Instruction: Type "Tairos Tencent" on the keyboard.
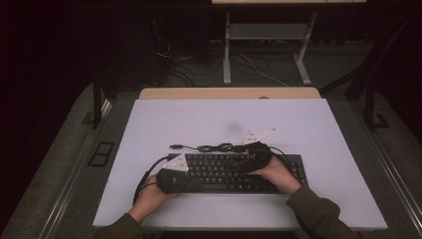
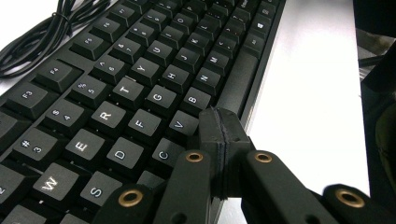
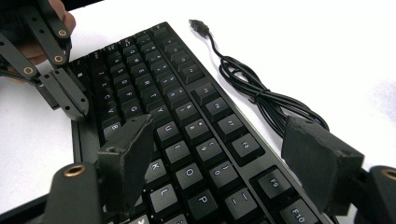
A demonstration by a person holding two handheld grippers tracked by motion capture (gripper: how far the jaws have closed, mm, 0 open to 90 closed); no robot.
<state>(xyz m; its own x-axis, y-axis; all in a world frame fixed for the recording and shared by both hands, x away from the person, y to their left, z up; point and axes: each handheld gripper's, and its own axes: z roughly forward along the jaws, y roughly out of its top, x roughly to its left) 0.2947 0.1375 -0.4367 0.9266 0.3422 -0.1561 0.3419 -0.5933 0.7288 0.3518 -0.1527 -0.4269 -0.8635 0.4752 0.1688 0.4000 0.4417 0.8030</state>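
**benchfan:** Keyboard [image 1: 234, 173] sits on the near half of the white table [image 1: 318, 129], long axis running left to right, with its bundled USB cable [image 1: 211, 147] lying just past the far edge. Which claw is actually closer to doing something?

**tk_rig:** I'd say the left gripper [image 2: 223, 125]. It's down at the keyboard's near-left part, tips right by the near edge around the C and V keys, next to the spacebar [image 2: 238, 77]. Jaws are pressed flat together with nothing between them, so it looks set for poking or nudging, not grabbing. Can't tell if the tips actually touch the keys.

**benchfan:** And the other one?

**tk_rig:** Right gripper [image 3: 224, 154] hangs over the right-middle of the board, jaws spread wide, straddling a stretch of key rows from around K and L out to the F-keys. Empty, the pads aren't on anything.

**benchfan:** So the board lies under both of them?

**tk_rig:** Pretty much. My guess is the wide one could drop across the short width.
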